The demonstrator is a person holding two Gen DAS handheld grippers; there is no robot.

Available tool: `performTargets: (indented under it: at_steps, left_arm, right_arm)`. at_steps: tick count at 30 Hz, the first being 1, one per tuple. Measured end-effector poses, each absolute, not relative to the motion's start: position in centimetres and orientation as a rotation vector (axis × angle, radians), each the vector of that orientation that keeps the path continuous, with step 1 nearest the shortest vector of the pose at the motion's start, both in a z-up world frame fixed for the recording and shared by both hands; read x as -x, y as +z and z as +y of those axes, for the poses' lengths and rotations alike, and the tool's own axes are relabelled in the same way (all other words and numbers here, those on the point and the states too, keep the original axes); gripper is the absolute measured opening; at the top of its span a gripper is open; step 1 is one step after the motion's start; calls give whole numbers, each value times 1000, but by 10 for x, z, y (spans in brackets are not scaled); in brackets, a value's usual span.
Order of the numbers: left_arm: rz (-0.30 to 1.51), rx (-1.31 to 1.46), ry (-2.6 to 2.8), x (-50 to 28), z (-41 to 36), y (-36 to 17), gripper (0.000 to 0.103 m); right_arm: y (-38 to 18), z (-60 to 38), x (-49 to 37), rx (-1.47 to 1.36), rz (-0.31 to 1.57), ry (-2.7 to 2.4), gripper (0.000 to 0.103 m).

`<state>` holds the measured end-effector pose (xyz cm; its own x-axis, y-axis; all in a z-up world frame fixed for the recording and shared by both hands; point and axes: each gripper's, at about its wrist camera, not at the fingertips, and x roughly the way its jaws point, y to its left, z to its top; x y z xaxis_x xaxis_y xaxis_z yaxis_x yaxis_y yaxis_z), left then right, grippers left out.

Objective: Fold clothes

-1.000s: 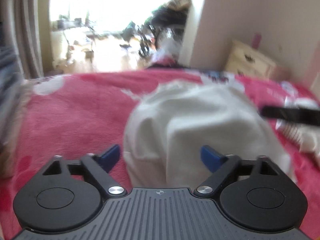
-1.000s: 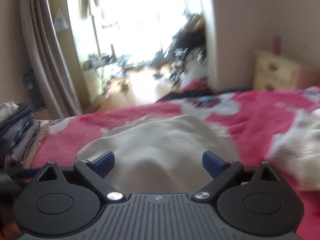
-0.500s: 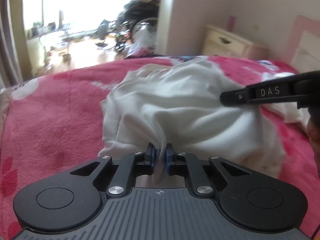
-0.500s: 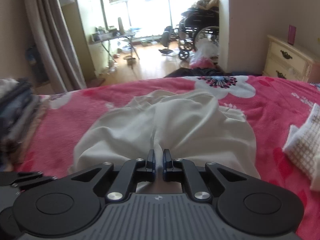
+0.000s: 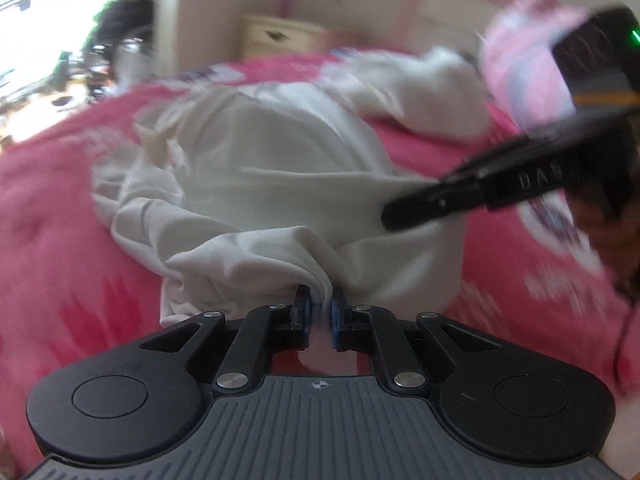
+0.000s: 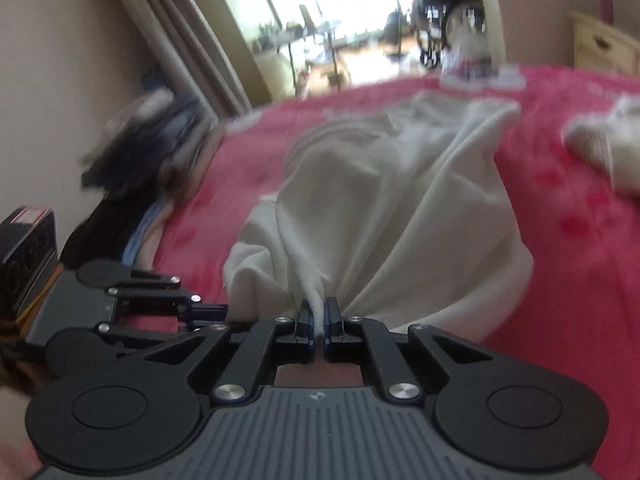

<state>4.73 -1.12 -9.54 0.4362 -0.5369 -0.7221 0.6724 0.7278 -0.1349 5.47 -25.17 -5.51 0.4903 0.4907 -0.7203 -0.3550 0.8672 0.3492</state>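
A crumpled white garment (image 5: 256, 184) lies on a pink bedspread (image 5: 52, 240). My left gripper (image 5: 320, 308) is shut on a bunched fold of its near edge, cloth pinched between the blue pads. In the right wrist view the same white garment (image 6: 384, 208) stretches away from my right gripper (image 6: 319, 312), which is shut on another pinch of its hem. The right gripper's black fingers (image 5: 460, 196) reach in from the right of the left wrist view. The left gripper (image 6: 216, 312) shows at the lower left of the right wrist view.
A stack of dark folded clothes (image 6: 160, 148) sits at the bed's left edge. Another white cloth (image 6: 608, 144) lies on the pink bedspread (image 6: 592, 248) to the right. A cream bedside cabinet (image 5: 280, 38) stands by the far wall, and a pink patterned cloth (image 5: 524, 68) shows at upper right.
Both grippers closed on the white garment's near edge and then swept sideways with it, dragging and stretching the cloth across the bed. Both views are motion-blurred now.
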Motion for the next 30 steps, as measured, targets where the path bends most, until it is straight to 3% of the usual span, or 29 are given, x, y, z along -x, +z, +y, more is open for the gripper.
performTargets:
  at_steps: [3, 7, 13, 15, 17, 19, 22, 24, 25, 26, 28, 30]
  left_arm:
    - [884, -226, -811, -31, -14, -106, 9]
    - [955, -185, -821, -37, -2, -108, 20]
    - [921, -94, -745, -53, 33, -78, 39]
    - [878, -73, -684, -58, 36, -74, 51]
    - [831, -53, -611, -73, 38, -76, 72]
    - [835, -39, -559, -94, 35, -88, 77]
    - [897, 12, -511, -124, 33, -107, 75]
    - [951, 77, -508, -138, 35, -117, 55]
    - [965, 110, -519, -139, 36, -119, 38]
    - [966, 121, -526, -137, 37, -118, 28]
    - [924, 87, -543, -123, 33, -112, 15]
    - [881, 49, -558, -109, 30, -106, 10]
  right_arm:
    - [-77, -258, -29, -127, 1010, 474, 6]
    - [-91, -272, -19, -124, 1095, 428, 10]
    - [-48, -298, -15, -168, 998, 420, 34]
    - [-38, -302, -23, -209, 956, 417, 37]
    - [-37, -296, -41, -233, 942, 427, 38]
    - [-39, -287, -58, -253, 938, 435, 39]
    - [-41, -272, -80, -284, 946, 440, 39]
    - [-43, -261, -89, -308, 957, 440, 39]
    - [-44, -256, -92, -317, 960, 436, 39]
    - [-44, -254, -94, -330, 961, 433, 39]
    - [-46, -252, -95, -355, 962, 432, 39]
    - [-48, -250, -96, -364, 960, 422, 39]
